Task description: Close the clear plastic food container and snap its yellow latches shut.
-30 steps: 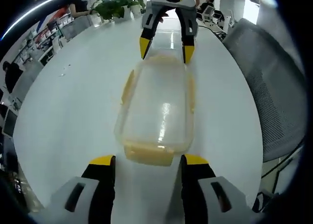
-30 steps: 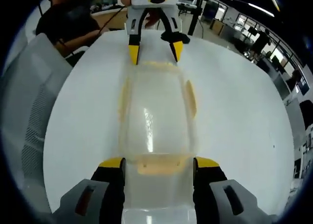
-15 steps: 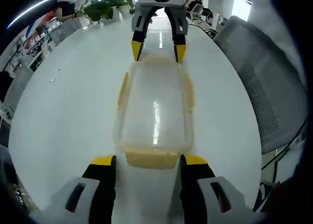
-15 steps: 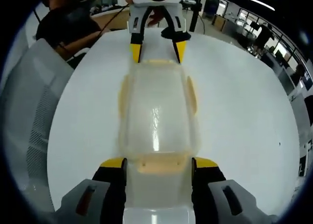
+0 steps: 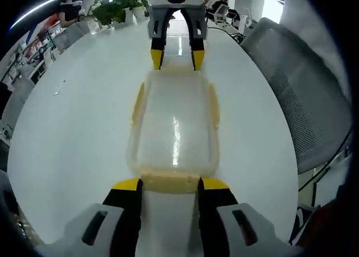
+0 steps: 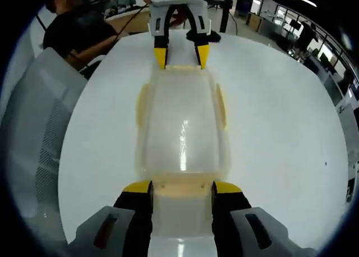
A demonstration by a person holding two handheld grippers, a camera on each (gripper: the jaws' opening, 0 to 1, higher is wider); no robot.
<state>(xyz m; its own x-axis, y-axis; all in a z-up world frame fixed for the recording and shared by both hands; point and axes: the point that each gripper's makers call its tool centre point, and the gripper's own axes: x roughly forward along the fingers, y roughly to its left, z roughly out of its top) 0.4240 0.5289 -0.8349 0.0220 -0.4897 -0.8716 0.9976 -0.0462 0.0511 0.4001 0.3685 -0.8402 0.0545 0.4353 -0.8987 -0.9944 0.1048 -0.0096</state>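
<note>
The left gripper (image 5: 169, 184) stands open, its two jaws flanking one yellow end latch (image 5: 168, 181) of the single clear container (image 5: 173, 125) on the white table (image 5: 73, 128). Opposite, the right gripper (image 6: 182, 187) is likewise open around the second end latch (image 6: 182, 185). Two side latches (image 5: 137, 102) lie between them.
</note>
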